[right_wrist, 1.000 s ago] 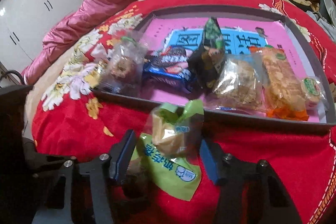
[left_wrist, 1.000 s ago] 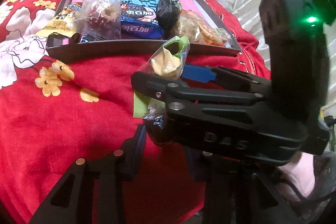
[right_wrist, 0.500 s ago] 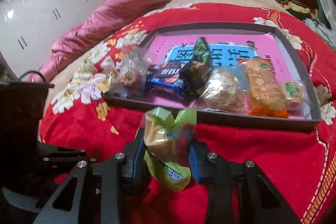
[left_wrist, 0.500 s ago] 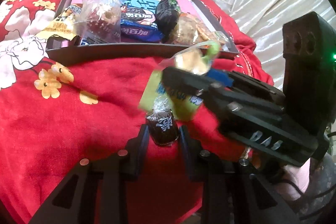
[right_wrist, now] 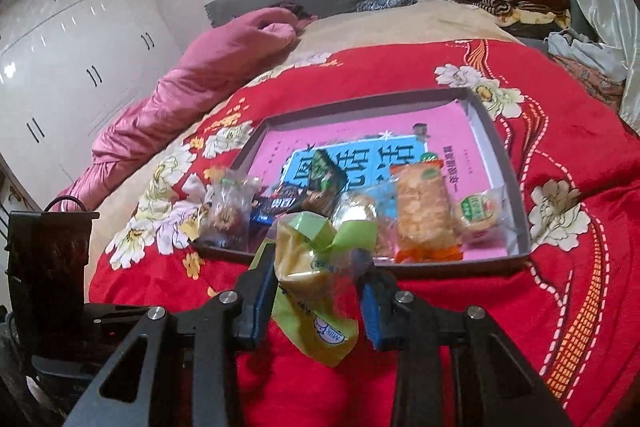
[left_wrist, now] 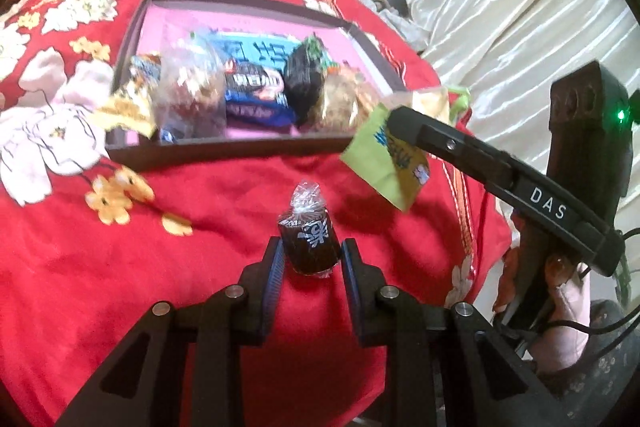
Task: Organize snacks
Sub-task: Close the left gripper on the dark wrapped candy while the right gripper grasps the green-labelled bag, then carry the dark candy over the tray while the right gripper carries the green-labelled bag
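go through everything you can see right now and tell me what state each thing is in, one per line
Left tool: shut on the dark wrapped candy.
Dark wrapped candy: gripped, upright.
Right tool: shut on the green snack packet.
Green snack packet: gripped, hanging clear of the bedspread.
Tray: open, snacks along its near edge.

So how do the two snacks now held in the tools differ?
The left tool holds a small dark candy in clear wrap, upright; the right tool holds a bigger green packet, hanging tilted. The candy sits low over the red quilt; the packet is lifted nearer the tray. Both are gripped and outside the tray.
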